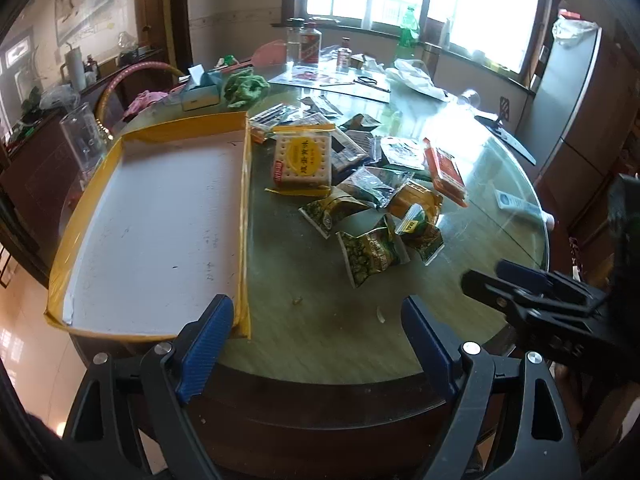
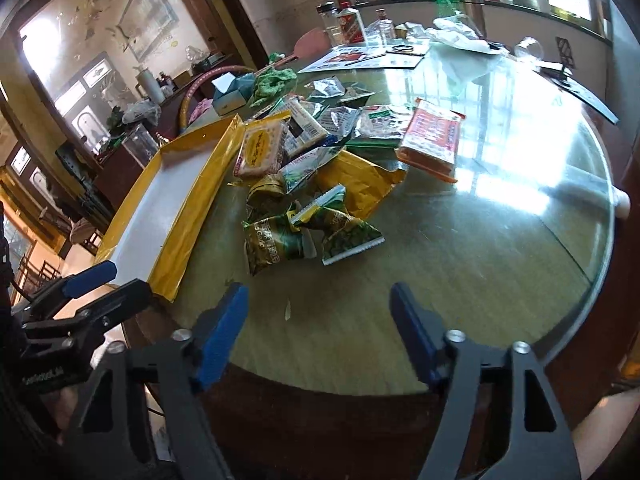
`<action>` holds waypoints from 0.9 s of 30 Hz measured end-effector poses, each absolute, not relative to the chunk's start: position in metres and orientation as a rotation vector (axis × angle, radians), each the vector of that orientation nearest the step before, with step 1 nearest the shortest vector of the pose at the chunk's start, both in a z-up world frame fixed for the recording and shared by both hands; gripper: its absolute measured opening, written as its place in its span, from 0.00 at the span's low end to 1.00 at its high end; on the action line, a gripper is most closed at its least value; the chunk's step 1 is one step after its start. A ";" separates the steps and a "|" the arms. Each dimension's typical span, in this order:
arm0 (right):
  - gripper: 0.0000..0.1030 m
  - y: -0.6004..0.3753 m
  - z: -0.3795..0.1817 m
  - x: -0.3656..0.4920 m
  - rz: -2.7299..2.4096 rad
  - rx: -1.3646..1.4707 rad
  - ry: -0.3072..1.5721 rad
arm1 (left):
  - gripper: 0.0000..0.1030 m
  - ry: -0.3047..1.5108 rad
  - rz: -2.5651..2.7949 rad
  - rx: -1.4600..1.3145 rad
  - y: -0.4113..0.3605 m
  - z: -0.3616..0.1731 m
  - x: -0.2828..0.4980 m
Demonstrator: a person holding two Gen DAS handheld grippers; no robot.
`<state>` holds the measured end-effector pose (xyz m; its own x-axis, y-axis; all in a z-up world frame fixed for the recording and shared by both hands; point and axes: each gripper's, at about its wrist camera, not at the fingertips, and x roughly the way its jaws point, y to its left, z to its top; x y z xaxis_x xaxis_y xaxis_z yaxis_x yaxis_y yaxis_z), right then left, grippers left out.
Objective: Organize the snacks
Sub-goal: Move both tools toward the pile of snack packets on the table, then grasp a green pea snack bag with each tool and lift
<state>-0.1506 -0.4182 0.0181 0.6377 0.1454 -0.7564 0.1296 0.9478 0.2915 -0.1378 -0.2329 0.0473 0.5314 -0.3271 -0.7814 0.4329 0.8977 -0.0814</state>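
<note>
- Left wrist view: the yellow tray point(image 1: 158, 224) lies flat at the left edge of the round glass-topped table point(image 1: 320, 320); its white floor holds nothing.
- Just right of the tray's right wall sits the pile of snack packets point(image 1: 360, 184), loose on the glass and outside the tray.
- Counted in the pile: one cracker pack point(image 1: 303, 159) with a yellow oval label, three green packets nearest the camera, the closest being the green pea packet point(image 1: 372, 254), and one orange-red box point(image 1: 446, 170) at the right edge. The silvery and dark packets behind overlap too much to count.
- The left gripper point(image 1: 318, 324) has its blue-padded jaws spread wide over bare table, with nothing between them.
- The right gripper point(image 1: 516, 280) shows at the right edge, side on.
- Right wrist view: the yellow tray point(image 2: 160, 204) runs up the left side, its white floor bare.
- The pile of snack packets point(image 2: 320, 168) lies in the middle of the table point(image 2: 480, 260), with the cracker pack point(image 2: 260, 152) just beside the tray wall.
- The orange-red box point(image 2: 432, 140) lies at the pile's far right.
- The right gripper point(image 2: 320, 308) stands with jaws well apart, nothing between the pads, short of the green pea packet point(image 2: 276, 240).
- The left gripper point(image 2: 100, 284) appears at lower left by the tray's near corner.
</note>
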 end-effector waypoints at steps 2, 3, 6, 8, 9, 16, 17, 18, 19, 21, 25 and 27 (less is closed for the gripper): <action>0.63 -0.419 0.016 -0.140 0.032 0.322 0.897 | 0.83 0.904 -0.472 0.132 -0.235 0.047 -0.137; 0.61 -0.420 0.015 -0.135 0.041 0.320 0.897 | 0.83 0.904 -0.477 0.137 -0.237 0.046 -0.136; 0.57 -0.426 0.010 -0.114 0.039 0.317 0.905 | 0.83 0.905 -0.480 0.153 -0.239 0.044 -0.134; 0.52 -0.431 0.007 -0.101 0.031 0.314 0.922 | 0.83 0.907 -0.481 0.153 -0.239 0.042 -0.130; 0.52 -0.433 0.005 -0.095 0.028 0.317 0.931 | 0.83 0.910 -0.482 0.151 -0.239 0.042 -0.129; 0.32 -0.430 -0.015 -0.077 0.037 0.268 0.976 | 0.82 0.919 -0.527 0.158 -0.246 0.043 -0.117; 0.31 -0.429 -0.017 -0.078 0.043 0.263 0.981 | 0.82 0.921 -0.544 0.161 -0.249 0.043 -0.115; 0.29 -0.430 -0.017 -0.082 0.048 0.266 0.976 | 0.82 0.925 -0.561 0.163 -0.252 0.042 -0.112; 0.27 -0.430 -0.017 -0.085 0.050 0.267 0.973 | 0.81 0.930 -0.582 0.162 -0.257 0.042 -0.108; 0.21 -0.431 -0.017 -0.094 0.056 0.262 0.970 | 0.80 0.936 -0.623 0.174 -0.267 0.041 -0.102; 0.21 -0.440 -0.016 -0.108 0.039 0.280 0.965 | 0.78 0.930 -0.697 0.249 -0.295 0.037 -0.089; 0.20 -0.446 -0.016 -0.113 0.025 0.289 0.973 | 0.76 0.931 -0.705 0.308 -0.312 0.028 -0.080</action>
<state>-0.1134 -0.4457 -0.0161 0.5659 0.1496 -0.8108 0.1080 0.9615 0.2527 -0.0799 -0.3120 0.0284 0.3975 -0.4186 -0.8166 0.6724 0.7384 -0.0511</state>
